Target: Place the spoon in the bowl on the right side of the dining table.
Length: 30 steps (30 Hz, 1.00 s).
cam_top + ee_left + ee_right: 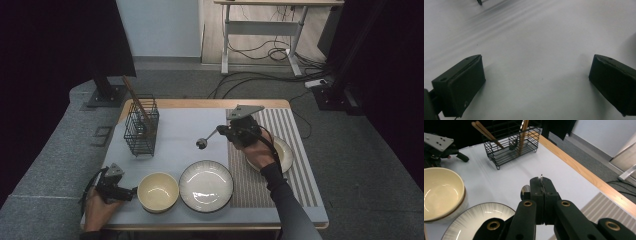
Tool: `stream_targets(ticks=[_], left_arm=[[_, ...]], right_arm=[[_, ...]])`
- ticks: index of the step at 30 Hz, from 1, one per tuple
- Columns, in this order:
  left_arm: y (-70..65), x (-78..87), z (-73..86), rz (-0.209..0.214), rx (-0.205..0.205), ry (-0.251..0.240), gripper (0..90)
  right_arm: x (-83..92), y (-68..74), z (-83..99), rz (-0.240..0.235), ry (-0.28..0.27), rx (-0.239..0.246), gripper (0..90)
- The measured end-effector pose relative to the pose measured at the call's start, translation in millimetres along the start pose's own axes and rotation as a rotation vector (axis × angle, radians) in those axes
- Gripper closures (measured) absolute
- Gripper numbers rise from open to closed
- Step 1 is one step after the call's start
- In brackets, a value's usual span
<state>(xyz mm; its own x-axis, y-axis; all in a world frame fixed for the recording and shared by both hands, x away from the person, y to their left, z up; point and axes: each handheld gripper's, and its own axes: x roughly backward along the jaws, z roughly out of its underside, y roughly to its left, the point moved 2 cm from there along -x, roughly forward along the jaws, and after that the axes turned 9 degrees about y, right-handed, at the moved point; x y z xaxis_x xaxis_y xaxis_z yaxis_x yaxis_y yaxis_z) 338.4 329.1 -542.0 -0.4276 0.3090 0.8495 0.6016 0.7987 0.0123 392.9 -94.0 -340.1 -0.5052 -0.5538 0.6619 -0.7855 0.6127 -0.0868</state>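
My right gripper (220, 134) is squeezed tight on a spoon (206, 140). The spoon sticks out sideways over the table, round end toward the wire basket (141, 131) up and to my left. My left gripper (131, 193) is wide open beside the yellow bowl (158, 191). My jaws hide most of the handle.

The spoon (202, 143) is shiny metal, pinched in the matt black plastic right gripper (541, 185). Beside the spoon, the plate (206, 185) looks like glossy glazed ceramic, as does the cream bowl (158, 191). Behind the spoon, the basket (141, 126) is thin black wire holding smooth wooden chopsticks (486, 132). The mat (175, 132) is smooth and matt.
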Motion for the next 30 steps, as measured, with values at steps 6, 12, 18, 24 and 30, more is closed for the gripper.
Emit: stream_targets(ticks=[6,12,18,24,30], left_arm=[[0.0,0.0,0.0,0.000,0.000,0.000,0.1],[0.1,-0.1,-0.1,0.001,0.002,0.000,0.0],[0.1,-0.1,0.0,0.001,0.001,0.000,0.0],[0.1,-0.1,0.0,0.001,0.001,0.000,0.0],[0.0,-0.1,0.0,0.001,0.001,0.000,0.0]], right_arm=[[8.1,-11.1,11.5,0.026,0.002,-0.017,89.4],[16.3,-22.0,22.0,0.051,0.007,-0.043,89.5],[25.2,-30.4,31.9,0.077,0.015,-0.059,89.5],[35.1,-37.0,36.9,0.094,0.010,-0.072,89.5],[43.6,-42.0,41.9,0.111,0.017,-0.080,89.5]])
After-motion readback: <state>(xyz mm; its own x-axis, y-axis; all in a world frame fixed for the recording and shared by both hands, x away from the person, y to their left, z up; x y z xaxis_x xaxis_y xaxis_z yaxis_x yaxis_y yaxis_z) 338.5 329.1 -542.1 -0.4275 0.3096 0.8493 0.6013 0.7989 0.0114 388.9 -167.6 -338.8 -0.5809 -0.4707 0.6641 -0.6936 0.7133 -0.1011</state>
